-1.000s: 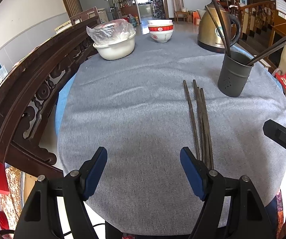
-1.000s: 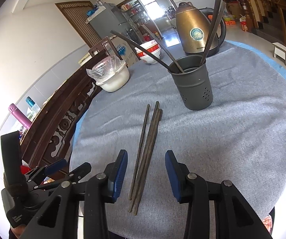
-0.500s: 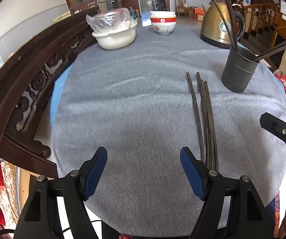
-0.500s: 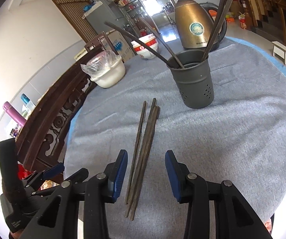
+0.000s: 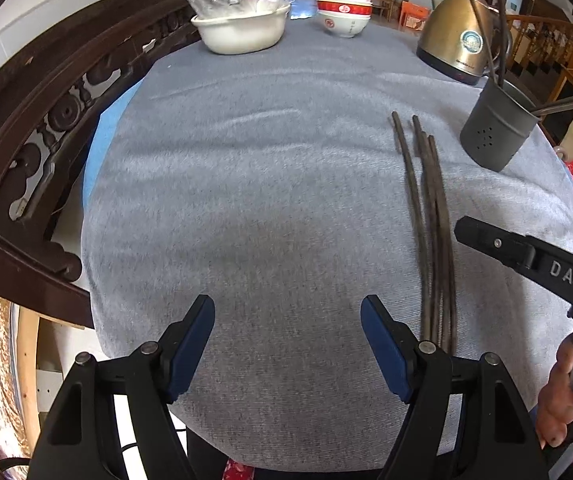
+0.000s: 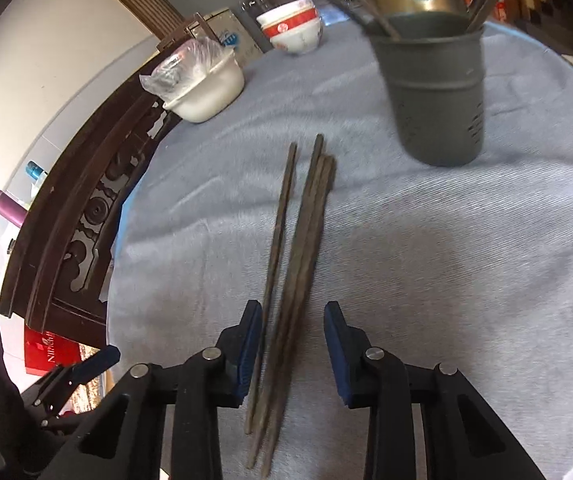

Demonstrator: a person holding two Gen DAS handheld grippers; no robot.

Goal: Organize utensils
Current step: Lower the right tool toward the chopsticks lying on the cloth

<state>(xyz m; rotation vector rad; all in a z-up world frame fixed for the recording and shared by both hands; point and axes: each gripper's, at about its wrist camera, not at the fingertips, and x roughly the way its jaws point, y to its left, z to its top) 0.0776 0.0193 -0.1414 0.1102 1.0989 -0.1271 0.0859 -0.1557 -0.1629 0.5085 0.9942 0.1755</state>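
Observation:
Several dark chopsticks (image 6: pixel 292 264) lie side by side on the grey tablecloth (image 6: pixel 446 280); they also show in the left wrist view (image 5: pixel 432 216). My right gripper (image 6: pixel 293 344) is open, low over the table, with its blue fingers on either side of the chopsticks' near ends. A grey perforated utensil holder (image 6: pixel 434 92) with several chopsticks in it stands beyond them, also in the left wrist view (image 5: pixel 496 132). My left gripper (image 5: pixel 288 344) is open and empty over the cloth, left of the chopsticks.
A brass kettle (image 5: pixel 456 46) stands behind the holder. A white bowl covered with plastic (image 5: pixel 242 20) and stacked red-and-white bowls (image 5: pixel 344 16) sit at the table's far side. A carved dark wooden chair back (image 5: pixel 38 120) curves along the left edge.
My right gripper has moved forward and down, so the chopsticks' near ends now lie between its fingers. My left gripper has moved forward and lower over the cloth.

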